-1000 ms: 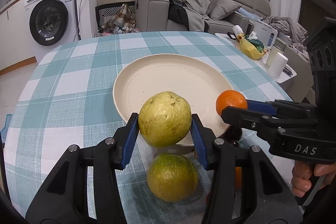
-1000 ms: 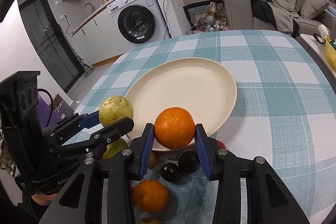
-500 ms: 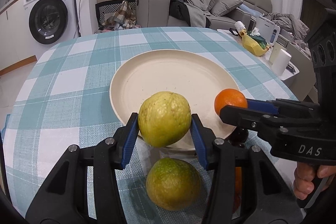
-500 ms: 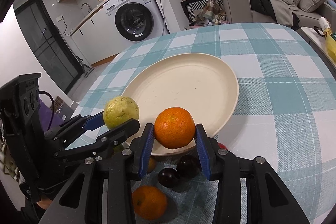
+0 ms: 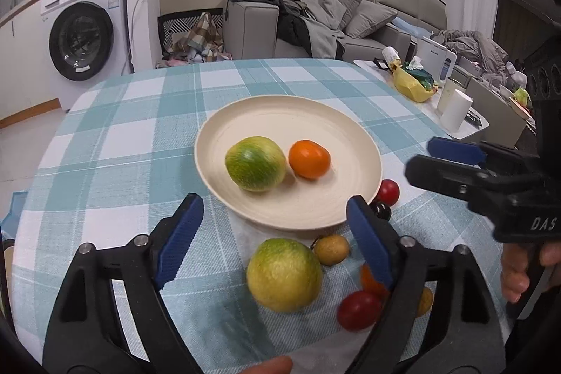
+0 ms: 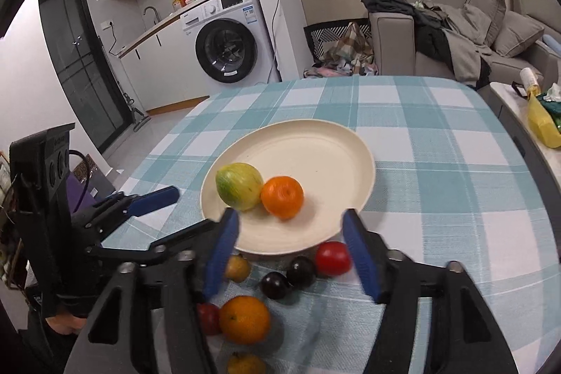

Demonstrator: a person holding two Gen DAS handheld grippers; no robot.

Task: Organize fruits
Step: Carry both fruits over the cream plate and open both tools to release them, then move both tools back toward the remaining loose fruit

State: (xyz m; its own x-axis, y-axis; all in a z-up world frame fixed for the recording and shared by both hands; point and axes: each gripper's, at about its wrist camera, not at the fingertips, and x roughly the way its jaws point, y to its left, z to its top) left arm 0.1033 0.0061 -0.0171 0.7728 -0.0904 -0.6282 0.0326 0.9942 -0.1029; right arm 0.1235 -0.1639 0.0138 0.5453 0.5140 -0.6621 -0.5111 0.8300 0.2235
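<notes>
Left gripper [image 5: 273,226]: jaws spread wide, nothing between the blue pads [image 5: 180,239]. Hovers above the near rim of the plate [image 5: 350,142].

Right gripper [image 6: 291,251]: jaws also wide apart, nothing held. Sits over the plate's 6 o'clock rim in its own view; in the left view it enters from 3 o'clock.

On the plate: guava [image 5: 255,162], green-striped, toward 8 o'clock of the plate's centre. Orange [image 5: 309,158] just beside it at 3 o'clock. In the right view the two look to be touching; the left view shows a thin gap, so I cannot tell for sure.

Off the plate, on the checked cloth [image 5: 115,142], all at the plate's 6 o'clock side:
- second guava [image 5: 284,274], yellow-green, between the left fingers as seen in the left view but lying below them on the cloth
- small brown fruit [image 5: 331,249] just beside it at 2 o'clock
- second orange [image 6: 244,319]
- red tomato [image 6: 333,257] touching the plate rim
- two dark plums [image 6: 289,276], touching each other, at 9 o'clock of that tomato
- another red tomato [image 5: 358,310] at 3 o'clock of the second guava

A further yellowish fruit at the bottom edge of the right view, partly cut off.
</notes>
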